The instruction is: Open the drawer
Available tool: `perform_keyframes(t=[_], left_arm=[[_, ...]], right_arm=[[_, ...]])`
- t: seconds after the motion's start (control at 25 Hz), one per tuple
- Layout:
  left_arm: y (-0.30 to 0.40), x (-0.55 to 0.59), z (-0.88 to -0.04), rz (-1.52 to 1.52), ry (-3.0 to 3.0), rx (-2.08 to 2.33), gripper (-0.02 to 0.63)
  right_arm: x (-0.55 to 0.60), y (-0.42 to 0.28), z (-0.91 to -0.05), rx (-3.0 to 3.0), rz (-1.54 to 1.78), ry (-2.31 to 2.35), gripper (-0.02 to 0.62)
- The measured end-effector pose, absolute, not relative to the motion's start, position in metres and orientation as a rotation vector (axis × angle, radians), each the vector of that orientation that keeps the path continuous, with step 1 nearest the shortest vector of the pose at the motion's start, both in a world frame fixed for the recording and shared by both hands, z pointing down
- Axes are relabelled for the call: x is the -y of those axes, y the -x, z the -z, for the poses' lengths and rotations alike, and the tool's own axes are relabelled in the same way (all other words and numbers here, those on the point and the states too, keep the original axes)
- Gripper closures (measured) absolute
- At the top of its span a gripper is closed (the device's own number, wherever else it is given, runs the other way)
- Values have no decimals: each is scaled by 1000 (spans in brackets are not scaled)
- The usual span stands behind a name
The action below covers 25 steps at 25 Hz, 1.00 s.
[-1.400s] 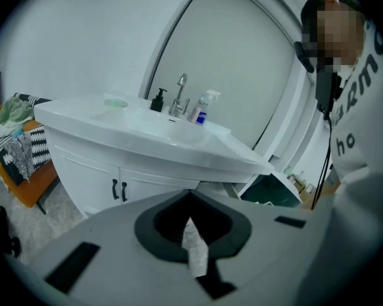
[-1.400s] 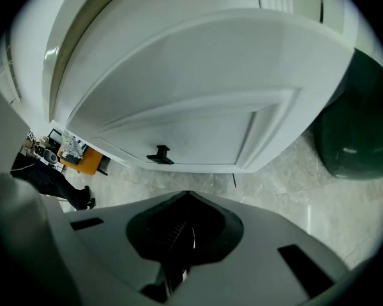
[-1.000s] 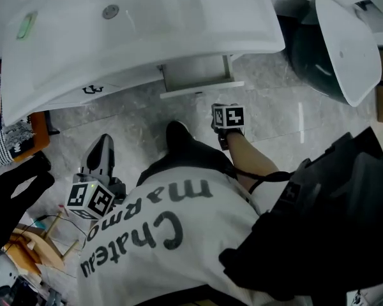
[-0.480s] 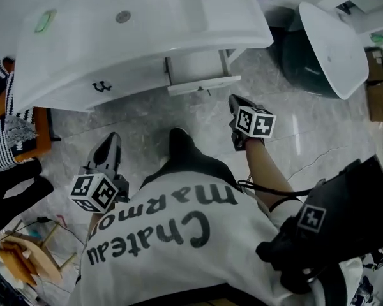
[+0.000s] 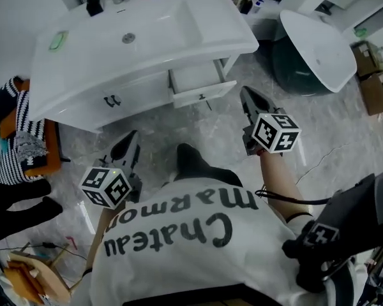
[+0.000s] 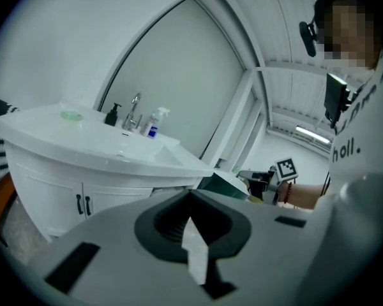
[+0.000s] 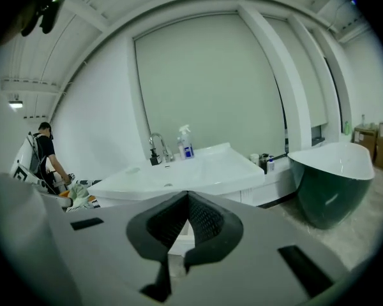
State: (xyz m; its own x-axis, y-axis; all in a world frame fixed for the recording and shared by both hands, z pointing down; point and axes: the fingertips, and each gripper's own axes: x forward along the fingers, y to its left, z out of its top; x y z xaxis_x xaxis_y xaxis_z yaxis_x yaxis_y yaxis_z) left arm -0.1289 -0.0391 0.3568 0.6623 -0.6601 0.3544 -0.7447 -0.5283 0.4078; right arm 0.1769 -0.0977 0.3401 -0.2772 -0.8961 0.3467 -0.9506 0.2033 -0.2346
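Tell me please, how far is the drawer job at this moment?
Done: the drawer stands pulled out of the white vanity. In hand: nothing; the left tongs and the right tongs are shut, empty and off the drawer. Left: probably nothing, unless it should come out further.

The drawer sits partly hidden beneath the washbasin.
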Motion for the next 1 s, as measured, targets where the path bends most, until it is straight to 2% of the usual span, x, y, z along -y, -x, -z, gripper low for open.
perform_keyframes(t=[1.0], left_arm=[[143,35,-345,-113,-2302,1202,597]], right_arm=[[79,-171,-334,2303,-568,-1777,588]])
